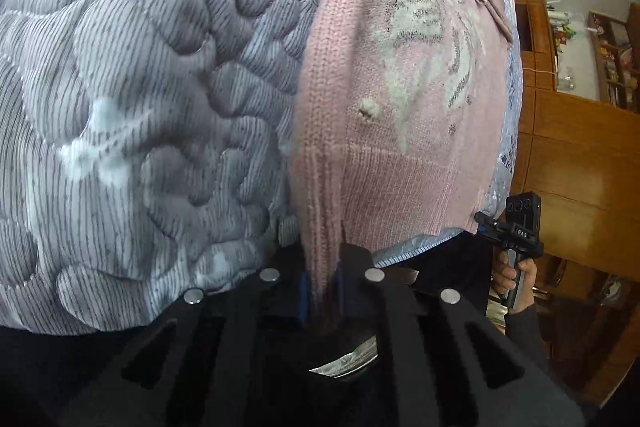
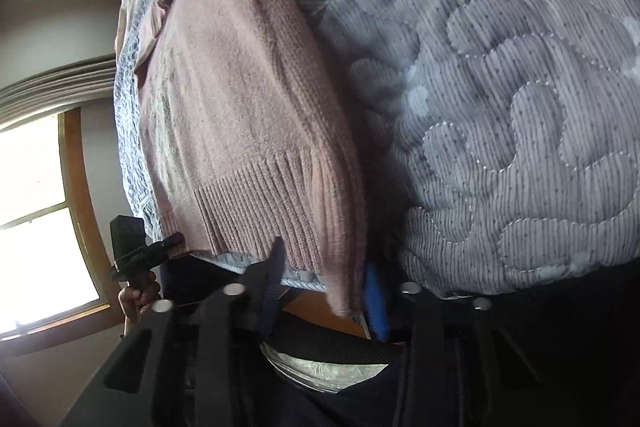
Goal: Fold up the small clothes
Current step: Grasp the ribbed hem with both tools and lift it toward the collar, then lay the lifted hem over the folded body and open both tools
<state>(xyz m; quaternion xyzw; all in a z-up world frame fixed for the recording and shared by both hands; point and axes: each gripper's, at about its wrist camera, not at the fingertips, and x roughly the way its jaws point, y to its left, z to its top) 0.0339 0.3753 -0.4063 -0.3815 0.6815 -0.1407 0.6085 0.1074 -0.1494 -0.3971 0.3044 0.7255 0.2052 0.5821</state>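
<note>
While it lies spread across the grey quilted bedspread (image 1: 140, 87), the pink knitted sweater (image 1: 400, 99) has its ribbed hem at the bedspread's near edge, white motif facing up. At that hem, the left gripper (image 1: 322, 267) is clamped on a bunched fold of the sweater. From the right wrist view, the right gripper (image 2: 324, 287) has its blue-padded fingers (image 2: 376, 303) pinching the hem's other corner, on the side toward the open bedspread. Beyond the sweater's far side, a hand (image 1: 516, 283) grips a black handle before a wooden cabinet (image 1: 580, 147).
</note>
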